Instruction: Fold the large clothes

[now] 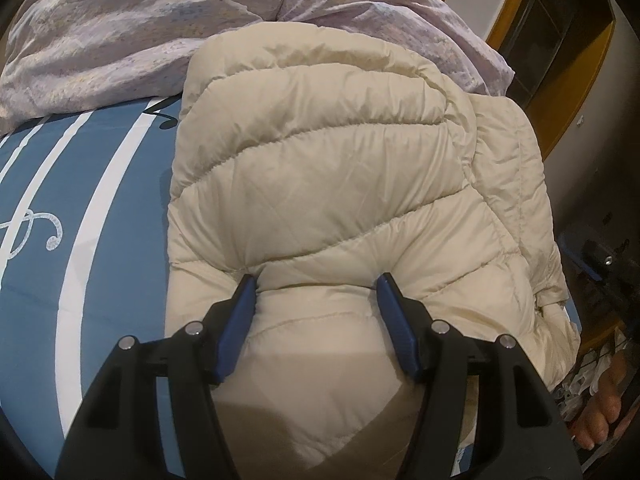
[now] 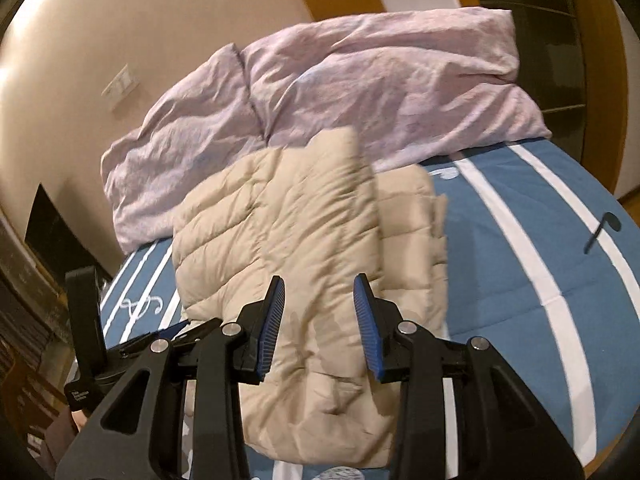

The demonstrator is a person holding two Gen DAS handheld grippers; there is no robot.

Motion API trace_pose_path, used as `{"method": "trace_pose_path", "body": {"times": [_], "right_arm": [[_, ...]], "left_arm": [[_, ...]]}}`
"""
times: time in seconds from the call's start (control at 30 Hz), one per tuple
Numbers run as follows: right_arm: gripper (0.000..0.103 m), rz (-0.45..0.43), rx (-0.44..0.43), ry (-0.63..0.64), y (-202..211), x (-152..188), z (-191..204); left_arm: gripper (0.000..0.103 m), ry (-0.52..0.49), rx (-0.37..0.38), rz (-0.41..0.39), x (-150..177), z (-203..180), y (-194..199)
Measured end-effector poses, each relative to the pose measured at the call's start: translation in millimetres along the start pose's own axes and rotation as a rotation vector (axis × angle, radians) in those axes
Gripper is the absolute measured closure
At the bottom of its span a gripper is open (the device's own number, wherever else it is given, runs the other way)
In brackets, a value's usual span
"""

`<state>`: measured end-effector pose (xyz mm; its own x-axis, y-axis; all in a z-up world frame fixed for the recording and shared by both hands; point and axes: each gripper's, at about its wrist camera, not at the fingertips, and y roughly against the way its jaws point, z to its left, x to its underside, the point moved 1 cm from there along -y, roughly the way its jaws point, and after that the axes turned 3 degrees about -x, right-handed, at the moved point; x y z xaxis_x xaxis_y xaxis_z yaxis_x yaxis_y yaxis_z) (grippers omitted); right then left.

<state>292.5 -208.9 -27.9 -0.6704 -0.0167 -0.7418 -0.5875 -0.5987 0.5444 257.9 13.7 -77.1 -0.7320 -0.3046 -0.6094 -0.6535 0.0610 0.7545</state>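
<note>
A cream quilted puffer jacket (image 1: 320, 168) lies folded on a blue bed cover with white stripes (image 1: 60, 280). In the left wrist view my left gripper (image 1: 316, 289) pinches a thick bulge of the jacket's near edge between its blue pads, and creases run out from the fingertips. In the right wrist view the same jacket (image 2: 280, 220) has a flap raised and blurred. My right gripper (image 2: 319, 294) is shut on that fabric, which passes between its pads. The jacket's lower layers stay flat on the bed.
A crumpled lilac duvet (image 2: 340, 92) is piled at the far side of the bed, touching the jacket's far edge. A cream wall and wooden frames stand behind. A bare foot (image 1: 600, 412) shows beside the bed at lower right.
</note>
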Motion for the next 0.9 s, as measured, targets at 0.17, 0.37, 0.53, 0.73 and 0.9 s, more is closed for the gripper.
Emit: {"method": "trace_pose_path", "body": {"times": [0.17,0.37,0.53,0.73,0.9], "right_arm": [[0.065,0.047,0.046,0.008,-19,9,-4],[0.072,0.115,0.116,-0.014,-41,27,-25],[0.072,0.142,0.133,-0.035,-47,36,-35],[0.073,0.159,0.132,-0.055,-48,39,-40],[0.073,0.160,0.119,-0.079,-48,40,-45]], "left_arm": [[0.042,-0.006,0.001,0.001,0,0,1],[0.040,-0.007,0.003,-0.001,0,-1,1],[0.039,-0.019,-0.006,-0.011,0,-7,2],[0.039,-0.023,-0.018,-0.026,-4,-12,9],[0.039,-0.024,-0.030,-0.046,-17,-15,20]]}}
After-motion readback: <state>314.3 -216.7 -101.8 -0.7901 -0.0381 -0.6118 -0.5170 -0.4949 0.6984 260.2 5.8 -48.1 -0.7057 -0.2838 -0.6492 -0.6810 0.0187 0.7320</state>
